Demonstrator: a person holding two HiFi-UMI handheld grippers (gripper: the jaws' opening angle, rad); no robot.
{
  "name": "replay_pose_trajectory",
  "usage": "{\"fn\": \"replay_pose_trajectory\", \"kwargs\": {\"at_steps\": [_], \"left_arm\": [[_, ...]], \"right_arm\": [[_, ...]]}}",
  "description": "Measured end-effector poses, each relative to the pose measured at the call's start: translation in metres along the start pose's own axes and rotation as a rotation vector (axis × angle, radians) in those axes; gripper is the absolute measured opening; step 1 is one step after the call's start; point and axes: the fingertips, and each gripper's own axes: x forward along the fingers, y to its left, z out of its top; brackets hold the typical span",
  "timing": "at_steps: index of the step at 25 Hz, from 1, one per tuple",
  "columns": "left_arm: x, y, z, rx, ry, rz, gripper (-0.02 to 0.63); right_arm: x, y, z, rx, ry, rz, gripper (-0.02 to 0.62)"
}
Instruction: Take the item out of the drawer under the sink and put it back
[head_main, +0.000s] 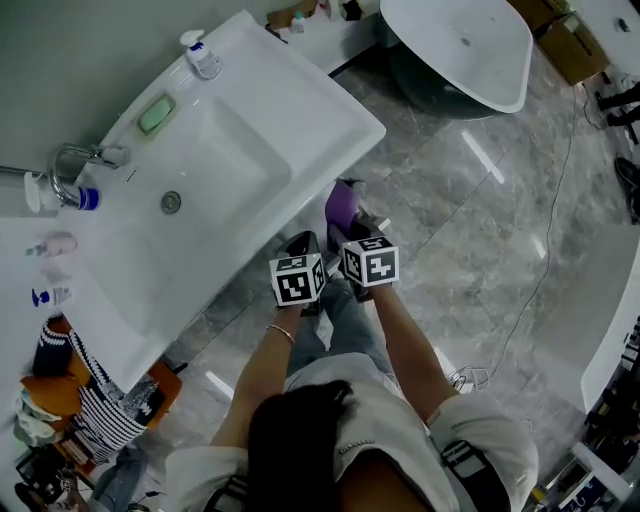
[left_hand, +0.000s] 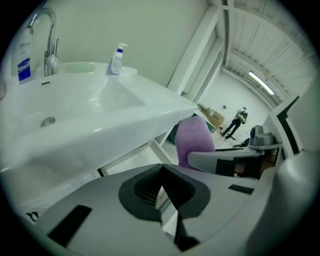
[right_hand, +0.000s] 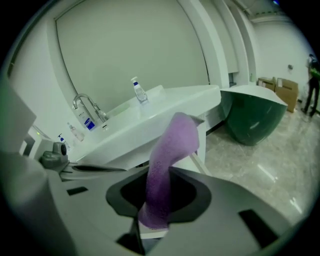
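A purple cloth (head_main: 342, 205) hangs just off the front edge of the white sink (head_main: 300, 120), with my right gripper (head_main: 352, 232) shut on it. In the right gripper view the cloth (right_hand: 170, 155) rises from between the jaws of the right gripper (right_hand: 155, 200) and droops over at its top. My left gripper (head_main: 302, 245) is close beside it on the left, and in its own view the left gripper (left_hand: 162, 187) stands shut with nothing between its jaws. That view also has the cloth (left_hand: 194, 140) at its right. The sink top hides the drawer below it.
On the sink are a faucet (head_main: 75, 160), a green soap (head_main: 157, 113) and a pump bottle (head_main: 200, 55). A white bathtub (head_main: 470, 50) stands on the marble floor beyond. A striped bag (head_main: 100, 410) sits at the lower left, and a cable (head_main: 540, 280) runs across the floor.
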Motion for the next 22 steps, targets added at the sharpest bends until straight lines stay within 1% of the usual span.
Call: {"fn": "replay_pose_trajectory", "kwargs": {"at_steps": [3, 7, 9, 11, 13, 15, 17, 22], "left_arm": [[-0.015, -0.012, 0.014, 0.021, -0.041, -0.016, 0.003], [-0.040, -0.016, 0.027, 0.054, -0.094, -0.032, 0.003], [-0.053, -0.016, 0.036, 0.079, -0.127, -0.032, 0.003], [-0.066, -0.013, 0.044, 0.107, -0.157, -0.015, 0.003], [-0.079, -0.013, 0.052, 0.124, -0.187, -0.014, 0.003], [-0.092, -0.018, 0.062, 0.143, -0.224, -0.032, 0.003], [-0.107, -0.024, 0.073, 0.166, -0.273, -0.040, 0.003], [-0.141, -0.039, 0.100, 0.193, -0.402, -0.056, 0.003]], "right_arm": [[-0.020, 0.005, 0.009, -0.023, -0.032, -0.002, 0.101], [-0.046, 0.023, 0.022, -0.035, -0.098, 0.009, 0.101], [-0.057, 0.033, 0.033, -0.033, -0.141, 0.033, 0.101], [-0.068, 0.042, 0.042, -0.032, -0.180, 0.061, 0.101], [-0.078, 0.050, 0.048, -0.054, -0.209, 0.071, 0.101], [-0.089, 0.057, 0.056, -0.077, -0.243, 0.072, 0.101], [-0.101, 0.065, 0.067, -0.102, -0.286, 0.070, 0.101], [-0.135, 0.087, 0.097, -0.197, -0.407, 0.042, 0.101]]}}
